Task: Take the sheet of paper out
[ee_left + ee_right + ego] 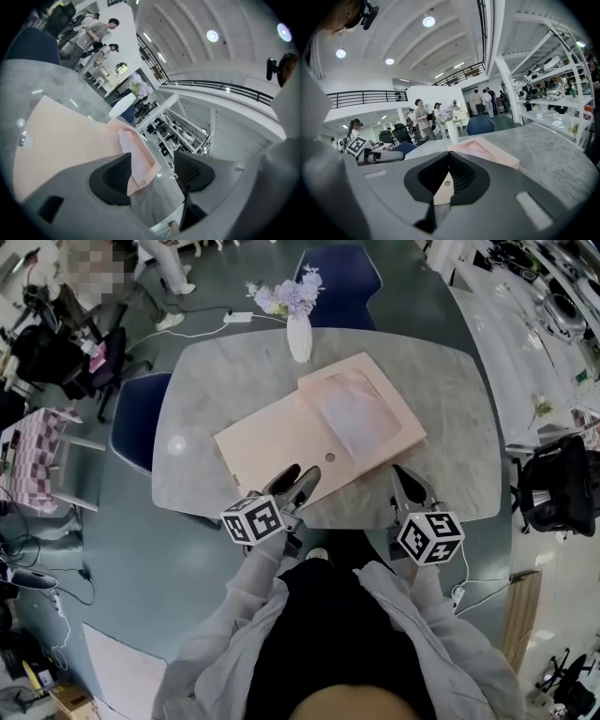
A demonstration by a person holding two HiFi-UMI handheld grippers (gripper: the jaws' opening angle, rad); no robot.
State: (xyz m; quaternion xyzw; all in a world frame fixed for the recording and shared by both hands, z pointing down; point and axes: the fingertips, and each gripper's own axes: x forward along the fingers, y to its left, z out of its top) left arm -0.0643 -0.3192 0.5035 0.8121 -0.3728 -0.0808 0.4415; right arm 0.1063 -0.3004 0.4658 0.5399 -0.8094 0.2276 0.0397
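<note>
A pink paper envelope (281,442) lies flat on the grey marble table (197,381), its flap end open at the right. Inside that open end shows a pale sheet of paper (358,415). My left gripper (298,482) hovers open over the envelope's near edge; in the left gripper view the envelope (61,140) and the paper (137,157) lie just ahead of the open left gripper (152,171). My right gripper (410,484) is shut near the table's front edge, just right of the envelope's near corner. In the right gripper view the right gripper (449,174) holds nothing and the envelope (485,151) lies beyond.
A white vase of lilac flowers (298,326) stands at the table's far edge, behind the envelope. Blue chairs stand at the far side (339,277) and at the left (139,423). A black chair (558,484) is to the right. People stand in the background.
</note>
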